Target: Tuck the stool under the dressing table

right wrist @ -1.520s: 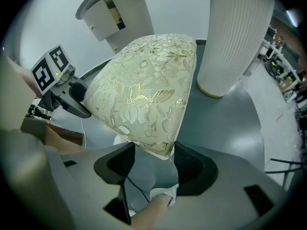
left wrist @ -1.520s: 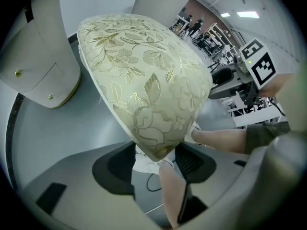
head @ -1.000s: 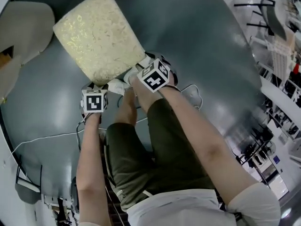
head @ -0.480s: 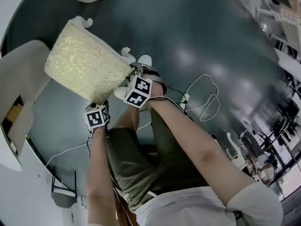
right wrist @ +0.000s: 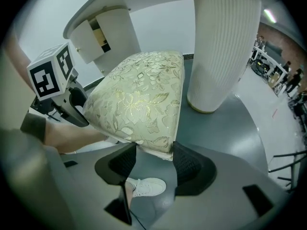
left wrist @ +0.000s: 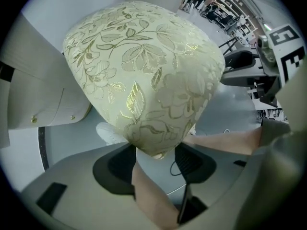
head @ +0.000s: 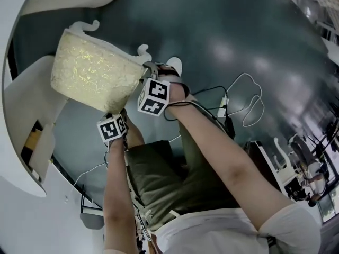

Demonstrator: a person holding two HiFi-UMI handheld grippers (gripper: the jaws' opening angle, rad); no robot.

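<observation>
The stool has a cream cushion with gold flowers and curled white legs; it hangs tilted above the dark floor. My left gripper is shut on the cushion's near corner, which fills the gap between its pads. My right gripper is shut on the neighbouring corner, with the left gripper's marker cube beside it. The white dressing table curves along the left, just beyond the stool. Its ribbed pedestal and drawers stand right behind the cushion.
White and black cables loop over the floor to the right of my arms. The person's white shoe is under the right gripper. A black stand sits at the lower left, and racks line the far right edge.
The stool has swung left toward the dressing table, and its curled white legs have come into view. Both grippers kept hold of the cushion's corners and moved with it.
</observation>
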